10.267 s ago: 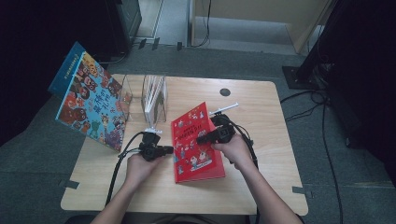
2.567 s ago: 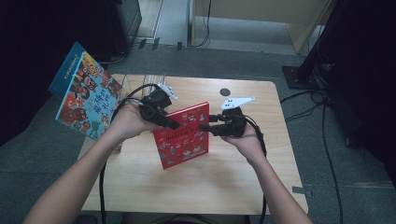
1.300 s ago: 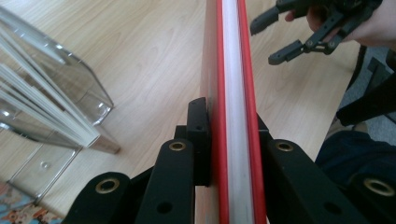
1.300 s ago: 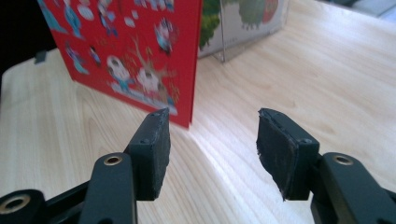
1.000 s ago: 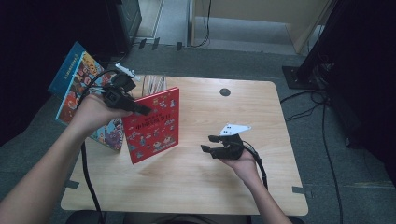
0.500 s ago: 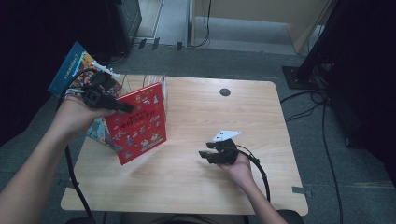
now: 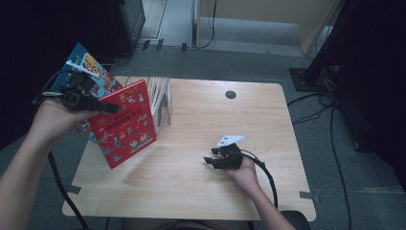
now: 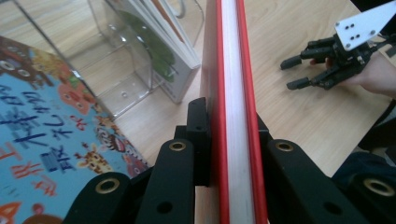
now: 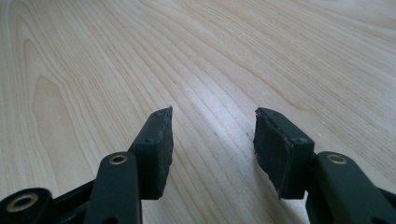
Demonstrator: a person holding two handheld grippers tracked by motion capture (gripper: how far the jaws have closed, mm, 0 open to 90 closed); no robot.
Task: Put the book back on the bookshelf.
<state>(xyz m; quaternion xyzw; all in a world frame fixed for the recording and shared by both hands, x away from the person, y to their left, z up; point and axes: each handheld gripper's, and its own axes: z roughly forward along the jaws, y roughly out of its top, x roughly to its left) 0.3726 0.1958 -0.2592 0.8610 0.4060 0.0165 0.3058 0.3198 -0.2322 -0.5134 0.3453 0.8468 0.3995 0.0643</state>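
Note:
A red picture book (image 7: 123, 123) hangs tilted in the air over the table's left edge. My left gripper (image 7: 111, 109) is shut on its upper edge. In the left gripper view both jaws press on the red covers of the book (image 8: 232, 93), whose white page edge runs between them at my left gripper (image 8: 231, 122). My right gripper (image 7: 209, 156) sits low over the wooden table (image 7: 201, 191), right of centre, open with nothing between its jaws. The right gripper view shows my right gripper (image 9: 212, 123) with bare wood (image 9: 140, 56) in the gap.
A clear acrylic book holder (image 7: 160, 98) with several thin books stands at the table's back left, just right of the red book. A blue picture book (image 7: 88, 64) leans beyond the left edge. A dark round grommet (image 7: 231, 94) sits near the far edge.
My left hand has carried the red book further left, toward the blue book and off the table's left side. My right gripper has sunk lower toward the tabletop.

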